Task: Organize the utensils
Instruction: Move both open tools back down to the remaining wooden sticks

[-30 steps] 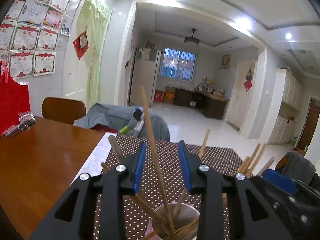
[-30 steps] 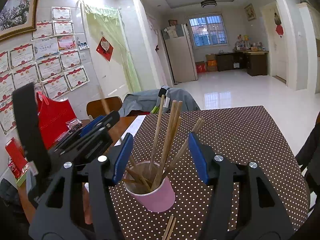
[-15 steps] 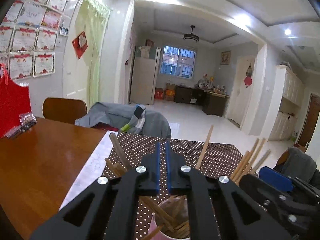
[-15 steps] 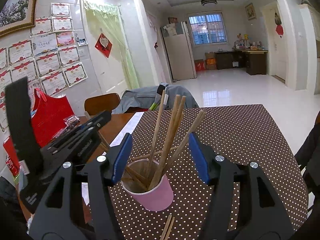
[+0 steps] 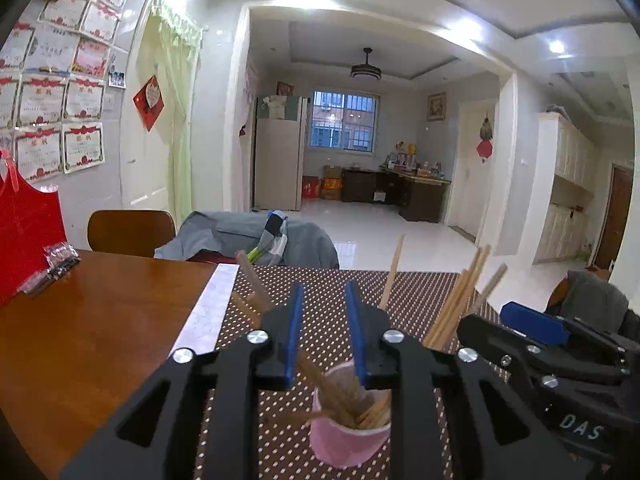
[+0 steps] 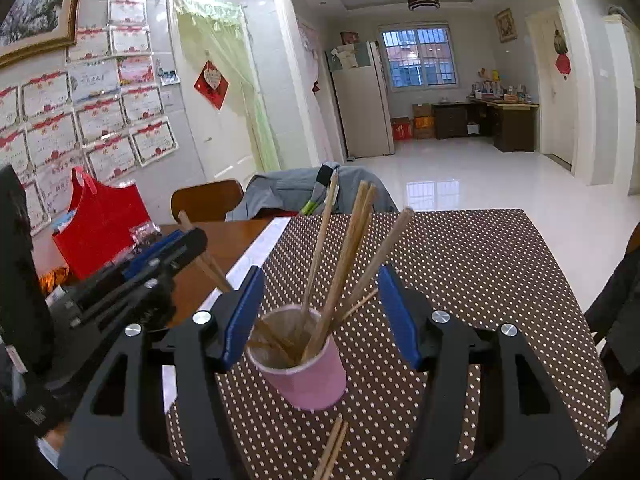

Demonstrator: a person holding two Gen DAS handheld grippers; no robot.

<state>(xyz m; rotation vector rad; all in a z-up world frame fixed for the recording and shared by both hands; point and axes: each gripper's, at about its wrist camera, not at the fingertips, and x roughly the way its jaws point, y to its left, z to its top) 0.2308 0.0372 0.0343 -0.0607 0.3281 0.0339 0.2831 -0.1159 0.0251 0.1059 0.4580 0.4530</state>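
Dotted brown surface (image 6: 480, 264) carries the pink cup (image 6: 308, 376), chopsticks (image 6: 344, 256) fanned upward. Right gripper (image 6: 320, 312): jaws wide, straddling cup, pads clear. Left gripper (image 5: 322, 334): jaws opening, empty, above cup. Loose pair (image 6: 332, 452) at bottom centre, long axis toward me, right nearer.

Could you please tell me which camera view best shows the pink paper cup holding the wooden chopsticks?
The right wrist view: the pink paper cup shows whole, unobstructed. The left wrist view shows it low, partly behind gripper fingers.
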